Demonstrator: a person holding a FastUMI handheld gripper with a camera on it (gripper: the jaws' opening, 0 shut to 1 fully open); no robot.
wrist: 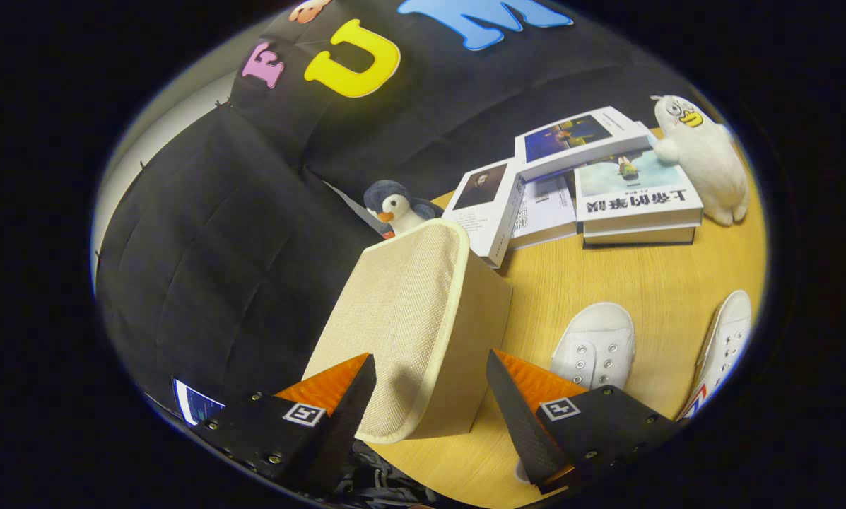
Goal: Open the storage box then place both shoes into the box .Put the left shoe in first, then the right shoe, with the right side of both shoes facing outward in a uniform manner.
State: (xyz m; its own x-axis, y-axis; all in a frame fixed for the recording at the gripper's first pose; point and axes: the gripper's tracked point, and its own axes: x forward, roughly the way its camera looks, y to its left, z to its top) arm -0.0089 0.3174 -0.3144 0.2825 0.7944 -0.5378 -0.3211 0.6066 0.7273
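A light wooden table [606, 283] stands against a wall of black cloth [203, 247]. The beige fabric storage box [412, 322] sits on the table just ahead of the gripper [431, 396] and partly between its fingers; its woven lid face with pale piping is toward the camera, and whether the lid is closed tight cannot be told from this angle. Nothing of its inside shows. The gripper's fingers stand wide apart, one on each side of the box's near lower corner, and neither clearly presses on it. The view looks down on the box at a tilt. To the right of the box, just beyond the right finger, lies a white shoe [596, 346] with its laced toe showing; a second white shoe [725, 343] lies farther right, apart from the first. Beyond the box a small penguin plush [396, 206] peeks over its top edge. Farther on lies a loose stack of books [578, 184], with a white duck-faced plush [705, 159] beside them.
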